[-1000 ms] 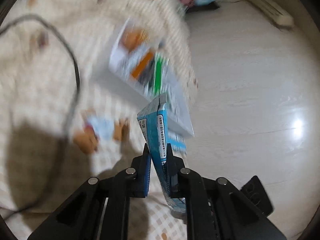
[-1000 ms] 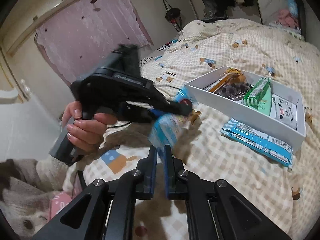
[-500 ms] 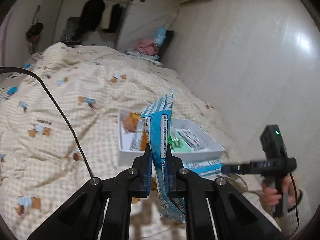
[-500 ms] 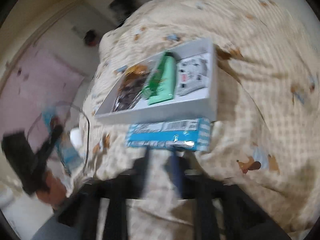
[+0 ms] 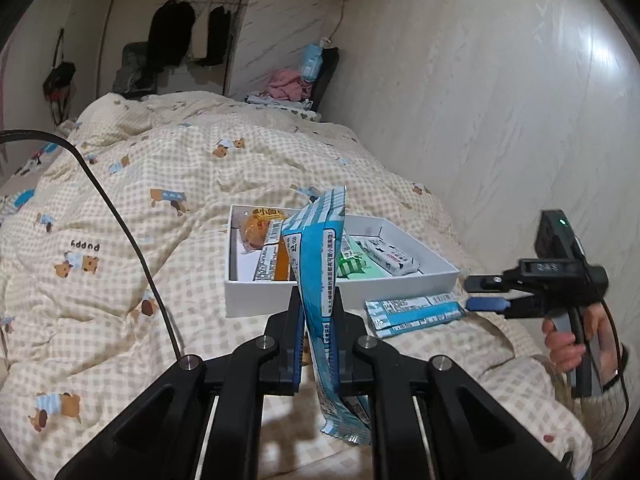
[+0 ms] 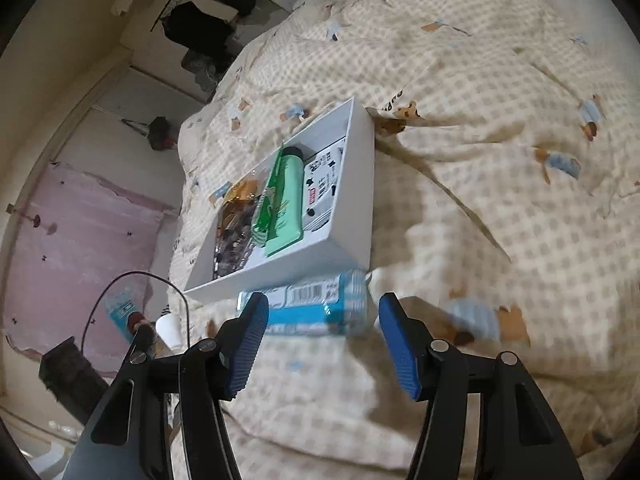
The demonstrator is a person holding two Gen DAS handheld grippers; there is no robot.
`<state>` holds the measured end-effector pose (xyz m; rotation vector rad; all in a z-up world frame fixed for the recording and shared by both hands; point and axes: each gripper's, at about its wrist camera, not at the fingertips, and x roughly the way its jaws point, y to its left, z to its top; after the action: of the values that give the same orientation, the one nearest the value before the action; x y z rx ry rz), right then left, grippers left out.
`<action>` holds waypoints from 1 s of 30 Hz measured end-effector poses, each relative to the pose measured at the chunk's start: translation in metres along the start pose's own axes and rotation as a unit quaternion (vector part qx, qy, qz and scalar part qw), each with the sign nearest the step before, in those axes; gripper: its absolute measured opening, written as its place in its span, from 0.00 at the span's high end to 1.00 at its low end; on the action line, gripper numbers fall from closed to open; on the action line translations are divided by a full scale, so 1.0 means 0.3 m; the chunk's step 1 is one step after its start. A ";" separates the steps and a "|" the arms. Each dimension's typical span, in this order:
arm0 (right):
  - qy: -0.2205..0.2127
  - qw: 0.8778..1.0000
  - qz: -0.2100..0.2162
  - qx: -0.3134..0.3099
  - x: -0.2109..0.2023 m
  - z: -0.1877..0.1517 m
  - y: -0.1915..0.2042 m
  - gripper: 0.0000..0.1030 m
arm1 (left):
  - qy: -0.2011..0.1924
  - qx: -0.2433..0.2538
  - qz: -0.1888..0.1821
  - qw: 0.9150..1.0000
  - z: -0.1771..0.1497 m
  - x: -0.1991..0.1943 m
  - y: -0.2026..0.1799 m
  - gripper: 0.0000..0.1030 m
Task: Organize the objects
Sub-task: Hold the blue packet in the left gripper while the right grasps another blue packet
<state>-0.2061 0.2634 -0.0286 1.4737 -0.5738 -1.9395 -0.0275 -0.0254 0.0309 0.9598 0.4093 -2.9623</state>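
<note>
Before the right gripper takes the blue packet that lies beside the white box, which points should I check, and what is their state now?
1. Right gripper open: ok, jaws spread wide.
2. Blue packet on the quilt between the jaws: ok, it lies just ahead, flat against the white box wall.
3. Left gripper grip secure: ok, shut on its own blue packet.
4. Free space in the box: cannot tell, snacks cover much of it.
5. Image sharpness: not ok, the right wrist view is slightly blurred.
</note>
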 end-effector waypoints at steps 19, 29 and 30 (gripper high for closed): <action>0.047 0.997 0.022 -0.054 0.115 0.000 0.042 0.81 | 0.002 0.019 -0.002 1.000 -0.008 0.008 -0.025 0.90; 0.001 0.996 0.063 -0.056 -0.013 -0.036 0.060 0.88 | -0.007 0.016 -0.010 1.000 0.009 -0.010 -0.010 0.90; -0.003 0.996 0.058 -0.062 -0.025 -0.036 0.070 0.88 | -0.006 0.016 -0.010 1.000 0.009 -0.008 -0.009 0.90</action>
<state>-0.1898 0.2541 -0.0125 1.3282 -0.5213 -1.8560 -0.0273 -0.0238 0.0351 0.9451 0.3739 -3.0015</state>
